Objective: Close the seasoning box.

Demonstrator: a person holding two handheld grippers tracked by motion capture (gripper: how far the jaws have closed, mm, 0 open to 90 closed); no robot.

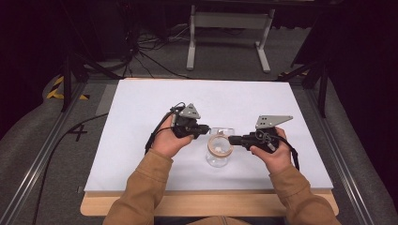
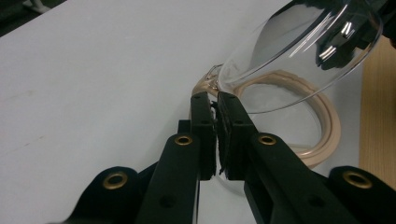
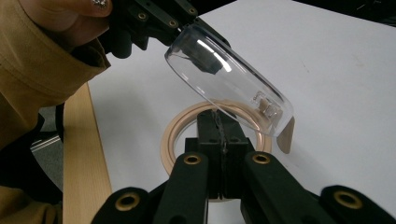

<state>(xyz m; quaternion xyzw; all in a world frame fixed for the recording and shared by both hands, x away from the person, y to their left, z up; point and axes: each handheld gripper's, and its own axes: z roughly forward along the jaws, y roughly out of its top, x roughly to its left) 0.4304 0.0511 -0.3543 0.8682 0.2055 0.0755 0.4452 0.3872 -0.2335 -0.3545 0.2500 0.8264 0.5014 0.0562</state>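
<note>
Both tongs, left (image 1: 204, 128) and right (image 1: 233, 139), jaws closed, facing inward.

Cup (image 2: 299, 56): clear; upper right part cut off by the left gripper view's edge.
Ring (image 3: 187, 128): tan; near arc hidden behind the right gripper (image 3: 223, 122) in that gripper's view, far side screened by the cup.
Left gripper (image 2: 217, 100): what its closed jaws pinch is too dark to tell.
Sleeves (image 1: 141, 187): cut off at the high view's bottom edge.
Table (image 1: 155, 206): near wooden edge partly covered by the forearms.
</note>
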